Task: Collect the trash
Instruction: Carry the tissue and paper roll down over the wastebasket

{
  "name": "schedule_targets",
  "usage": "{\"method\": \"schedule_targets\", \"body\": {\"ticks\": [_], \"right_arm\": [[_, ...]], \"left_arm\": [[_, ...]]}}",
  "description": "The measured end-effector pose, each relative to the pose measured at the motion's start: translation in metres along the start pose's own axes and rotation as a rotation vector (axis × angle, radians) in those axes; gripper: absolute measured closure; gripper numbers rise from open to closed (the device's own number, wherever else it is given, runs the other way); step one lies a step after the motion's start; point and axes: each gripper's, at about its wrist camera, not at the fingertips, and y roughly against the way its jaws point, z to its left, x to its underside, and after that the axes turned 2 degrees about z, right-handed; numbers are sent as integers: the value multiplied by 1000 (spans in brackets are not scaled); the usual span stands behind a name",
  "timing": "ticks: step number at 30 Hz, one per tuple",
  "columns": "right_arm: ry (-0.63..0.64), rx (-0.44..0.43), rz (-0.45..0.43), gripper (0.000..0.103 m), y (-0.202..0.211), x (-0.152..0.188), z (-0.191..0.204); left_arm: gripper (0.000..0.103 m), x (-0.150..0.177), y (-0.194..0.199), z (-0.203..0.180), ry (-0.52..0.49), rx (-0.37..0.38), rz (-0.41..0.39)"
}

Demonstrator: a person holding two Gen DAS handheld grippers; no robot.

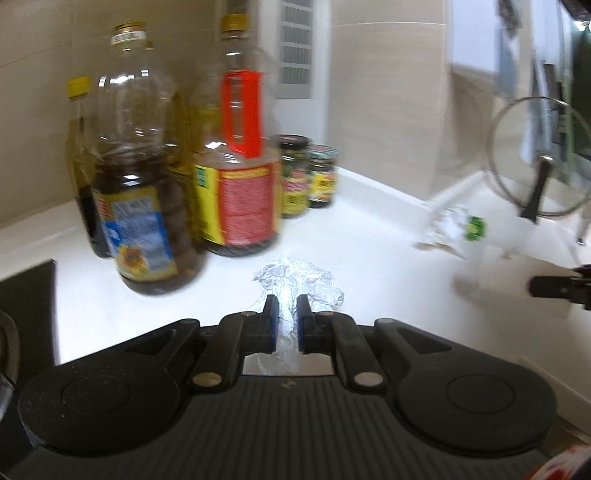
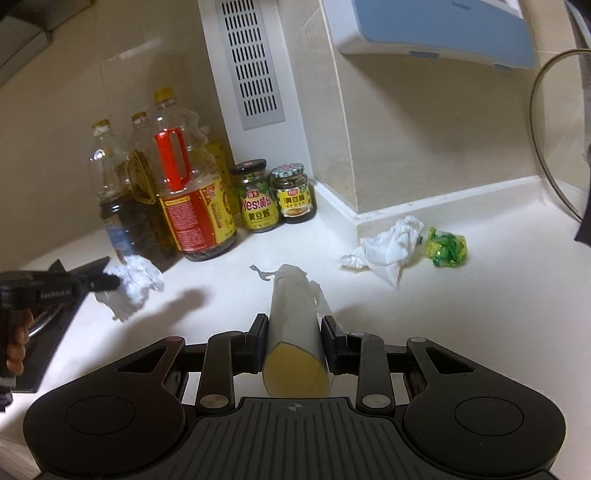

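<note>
On a kitchen counter (image 2: 461, 314), the left gripper (image 1: 287, 317) pinches a crumpled tissue (image 1: 299, 280) and the right gripper (image 2: 294, 339) clamps a cardboard tube (image 2: 294, 332); carrying both level should avoid drops, with a second tissue (image 2: 384, 247) and green wrapper (image 2: 445, 246) waiting at two o'clock.

Home kitchen. White bench (image 2: 461, 314) meets beige tiled walls in a corner. Cooking-oil bottles (image 2: 192, 192) w/ yellow caps stand at approx 10 o'clock in the right wrist view, two sauce jars (image 2: 275, 197) just beside them at 11. Glass pot lid (image 2: 554, 147) propped upright at 3 o'clock, edge of a black hob (image 2: 40, 354) at 9. Vented panel (image 2: 251, 62) at 12, pale blue-and-white wall unit (image 2: 443, 29) at 1.
</note>
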Motion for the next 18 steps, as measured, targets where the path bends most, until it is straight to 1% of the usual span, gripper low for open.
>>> {"method": "schedule_targets", "body": {"ticks": [10, 18], "right_arm": [[-33, -18, 9, 72, 60, 40, 9], [-51, -43, 29, 72, 106, 74, 10]], "left_arm": [[94, 40, 52, -61, -15, 81, 23], [94, 67, 86, -102, -8, 106, 38]]}}
